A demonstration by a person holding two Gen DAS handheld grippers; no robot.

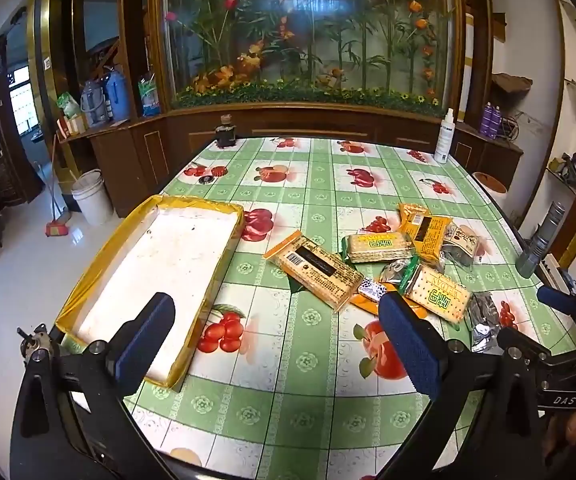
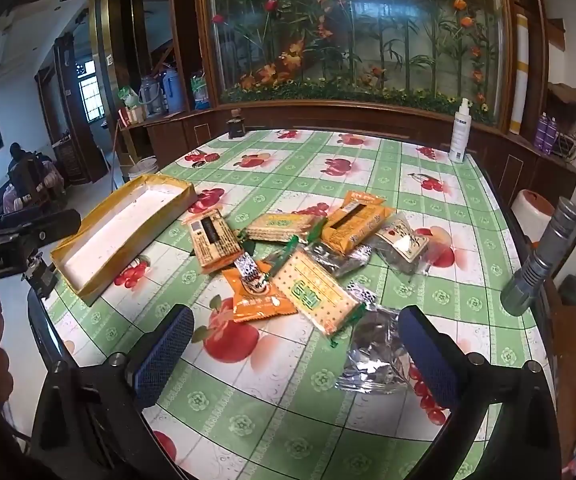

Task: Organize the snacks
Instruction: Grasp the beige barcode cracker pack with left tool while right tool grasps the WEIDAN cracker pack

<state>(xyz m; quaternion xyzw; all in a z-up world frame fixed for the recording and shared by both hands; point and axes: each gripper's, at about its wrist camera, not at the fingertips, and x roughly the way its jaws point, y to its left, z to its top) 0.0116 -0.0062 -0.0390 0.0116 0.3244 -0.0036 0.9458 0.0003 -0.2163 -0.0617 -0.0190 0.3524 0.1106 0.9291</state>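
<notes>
silver foil packet (image 2: 372,360) partly behind right gripper (image 2: 296,352), labels unreadable

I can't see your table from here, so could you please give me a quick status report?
Left gripper and right gripper open, nothing held. Snack packets piled loose on the tablecloth; yellow tray empty beside them. Nothing blocking the way.
</notes>
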